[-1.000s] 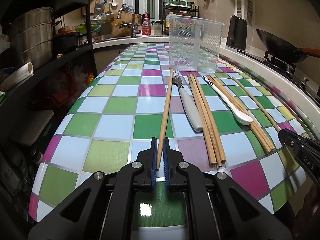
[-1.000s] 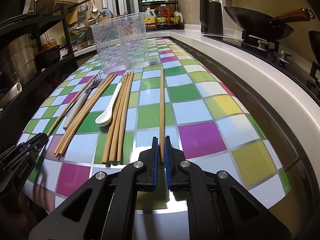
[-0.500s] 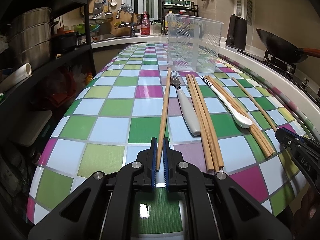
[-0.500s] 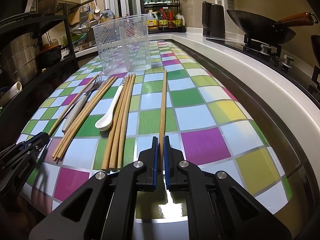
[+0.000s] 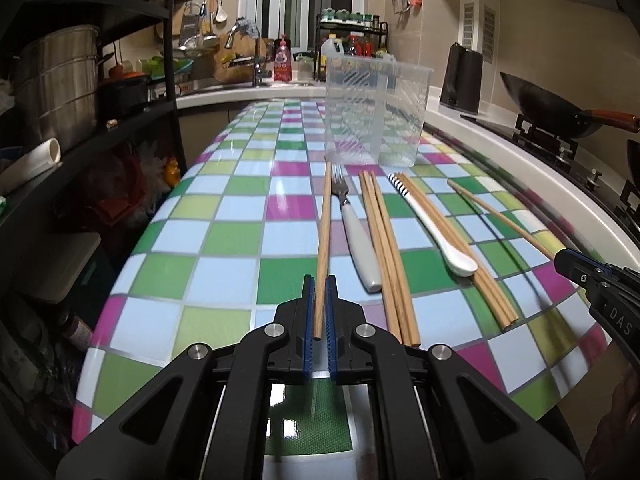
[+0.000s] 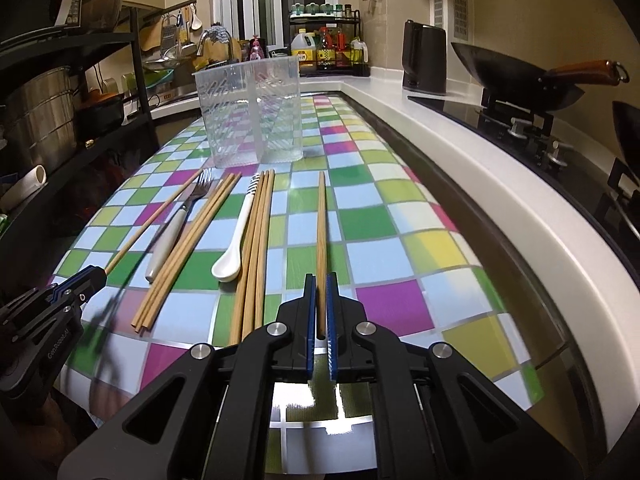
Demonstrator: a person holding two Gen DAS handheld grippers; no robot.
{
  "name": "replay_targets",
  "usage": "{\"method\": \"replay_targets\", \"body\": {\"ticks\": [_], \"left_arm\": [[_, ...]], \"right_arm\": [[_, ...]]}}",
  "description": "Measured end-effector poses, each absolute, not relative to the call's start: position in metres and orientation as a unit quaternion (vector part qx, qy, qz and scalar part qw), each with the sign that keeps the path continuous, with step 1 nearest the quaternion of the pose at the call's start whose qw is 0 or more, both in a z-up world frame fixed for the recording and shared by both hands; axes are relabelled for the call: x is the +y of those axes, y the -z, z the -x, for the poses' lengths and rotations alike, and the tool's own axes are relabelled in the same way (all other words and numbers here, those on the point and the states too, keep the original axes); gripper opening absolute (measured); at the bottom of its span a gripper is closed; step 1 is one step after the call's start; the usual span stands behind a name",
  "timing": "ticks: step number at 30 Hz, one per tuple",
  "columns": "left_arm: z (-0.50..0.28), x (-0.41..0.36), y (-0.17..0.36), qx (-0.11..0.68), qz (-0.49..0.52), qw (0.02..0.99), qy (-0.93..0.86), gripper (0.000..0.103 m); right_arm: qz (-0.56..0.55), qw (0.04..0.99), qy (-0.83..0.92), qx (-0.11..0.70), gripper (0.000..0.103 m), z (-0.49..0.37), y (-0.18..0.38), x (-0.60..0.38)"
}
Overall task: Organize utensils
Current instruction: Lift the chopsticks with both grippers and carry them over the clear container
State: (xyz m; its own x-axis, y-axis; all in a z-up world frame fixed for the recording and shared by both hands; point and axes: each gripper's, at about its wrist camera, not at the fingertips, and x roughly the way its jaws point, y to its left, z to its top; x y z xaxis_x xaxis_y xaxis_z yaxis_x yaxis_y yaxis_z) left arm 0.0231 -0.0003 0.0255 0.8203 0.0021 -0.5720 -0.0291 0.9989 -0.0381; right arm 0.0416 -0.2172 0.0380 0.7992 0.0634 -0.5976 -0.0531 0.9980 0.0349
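Note:
My left gripper (image 5: 319, 280) is shut on the near end of a single wooden chopstick (image 5: 324, 224), the leftmost utensil on the checkered table (image 5: 224, 236). My right gripper (image 6: 320, 278) is shut on the near end of another single chopstick (image 6: 321, 220), the rightmost one. Between them lie a fork with a pale handle (image 5: 356, 236), a bundle of chopsticks (image 5: 384, 240), a white spoon (image 5: 436, 232) and more chopsticks (image 5: 452, 240). A clear plastic utensil holder (image 5: 376, 108) stands upright behind them; it also shows in the right wrist view (image 6: 250, 112).
A dark shelf rack with steel pots (image 5: 56, 92) stands left of the table. A white counter with a black kettle (image 6: 424, 58), a stove and a wok (image 6: 516, 76) runs along the right. A sink and bottles are at the back.
Both grippers have lifted slightly and pulled back a little, each with its chopstick still clamped. The other utensils and the holder have not moved.

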Motion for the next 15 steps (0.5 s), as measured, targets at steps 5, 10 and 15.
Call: {"method": "replay_targets", "body": {"ticks": [5,10,15], "left_arm": [[-0.018,-0.001,-0.038,0.277,0.017,0.961,-0.007,0.005],[-0.012,-0.002,-0.049,0.252,0.015,0.967,-0.005,0.005],[-0.009,-0.002,-0.057,0.232,0.015,0.973,-0.003,0.005]], "right_arm": [[-0.004,0.953,-0.028,0.301,0.005,-0.036,-0.055,-0.218],[-0.006,0.958,-0.028,0.284,0.005,-0.033,-0.071,-0.219],[-0.004,0.963,-0.034,0.268,0.005,-0.033,-0.083,-0.218]]}}
